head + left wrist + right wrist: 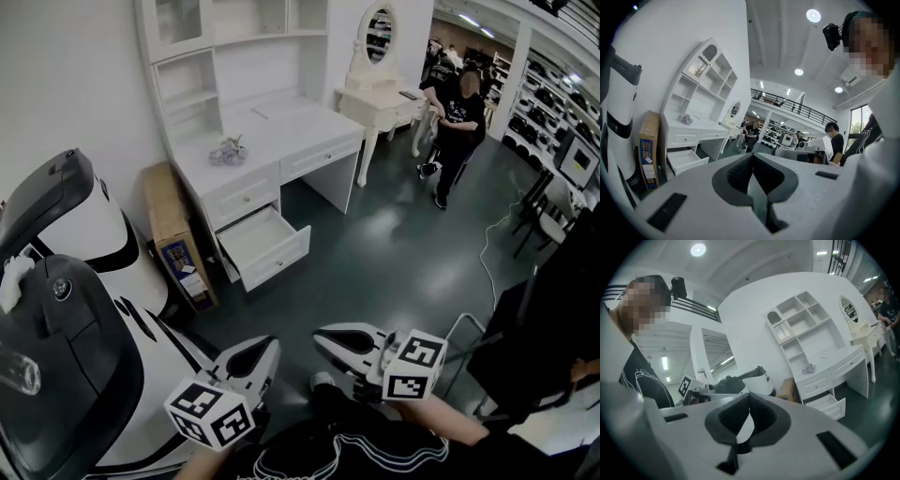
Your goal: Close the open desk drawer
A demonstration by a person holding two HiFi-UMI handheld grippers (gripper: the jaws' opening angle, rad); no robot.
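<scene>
Left gripper (pixel 753 156): jaws pressed together at the tips, nothing between them. Right gripper (pixel 749 397): same, jaws shut tip to tip, nothing held. Both are held close to the person's body and near each other, not touching, each with its marker cube at the rear. Both stand well apart from the white desk (pixel 281 139), with bare dark floor (pixel 375 244) between. The open drawer (pixel 266 246) is the lower one on the desk's left side, pulled out from under a closed upper drawer (pixel 242 199), its front panel sticking out over the floor. In the left gripper view the drawer sits far off to the left of the jaws. In the right gripper view it sits far off to the right. A small grey bundle (pixel 228 150) lies on the desk top. A cardboard box (pixel 178 239) leans just beside the desk's left end. A white and black machine (pixel 75 309) stands left of the box. Beyond the desk's right end is a dressing table (pixel 380 105) with an oval mirror, with a person in dark clothes (pixel 457 122) beside it.
</scene>
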